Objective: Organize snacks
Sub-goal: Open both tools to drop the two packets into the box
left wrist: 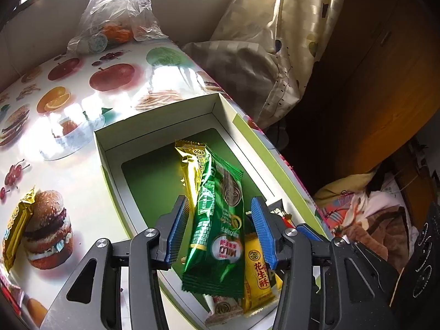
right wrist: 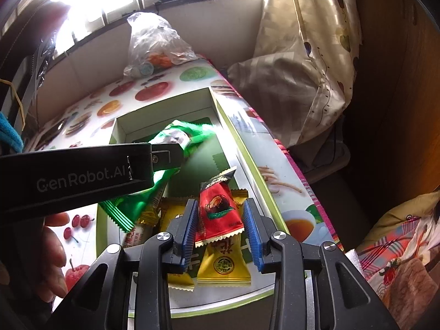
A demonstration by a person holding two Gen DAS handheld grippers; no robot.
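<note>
An open green-and-white box sits on the fruit-print table. My left gripper is open above it. A long green snack packet lies between its blue fingers, with a gap on each side, resting on a gold packet and a yellow packet. In the right wrist view my right gripper is open over the box's near end. A red snack packet lies between its fingers, untouched by them, on yellow packets. The left gripper reaches in from the left over the green packet.
Another gold packet lies on the table at the left. A clear plastic bag with items stands at the table's far end. A curtain hangs past the table's right edge. A person's hand is at lower left.
</note>
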